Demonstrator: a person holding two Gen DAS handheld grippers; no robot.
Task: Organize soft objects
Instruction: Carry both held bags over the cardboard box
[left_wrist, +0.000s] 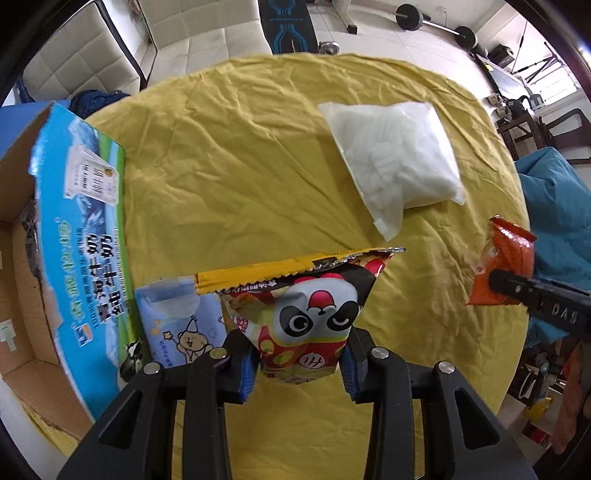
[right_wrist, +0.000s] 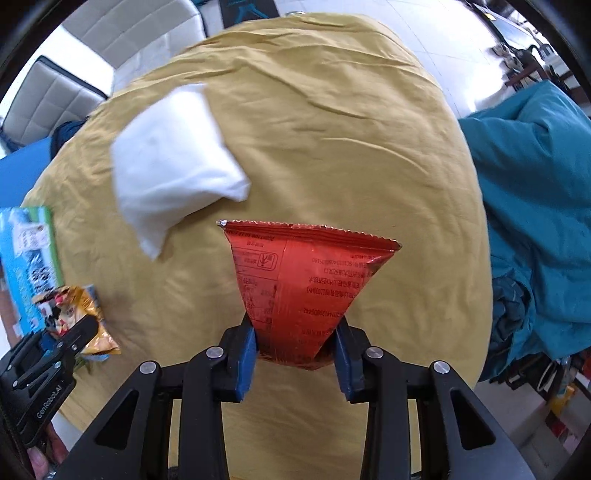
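Holding two snacks | left gripper (left_wrist: 299, 363) jaws pinch crinkly panda snack bag (left_wrist: 310, 317) | right gripper (right_wrist: 295, 354) jaws pinch shiny red foil packet (right_wrist: 306, 288) | puffy white plastic bag (left_wrist: 395, 166) waits on yellow surface (left_wrist: 229, 166) | blue cardboard box (left_wrist: 74, 240) nearby

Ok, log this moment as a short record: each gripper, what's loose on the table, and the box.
left gripper: shut on panda snack bag
right gripper: shut on red snack bag
on the cloth: white bag, lying flat, untouched
beside the box: blue tissue pack
cardboard box: open, at the table's left edge
table cover: yellow cloth, wrinkled
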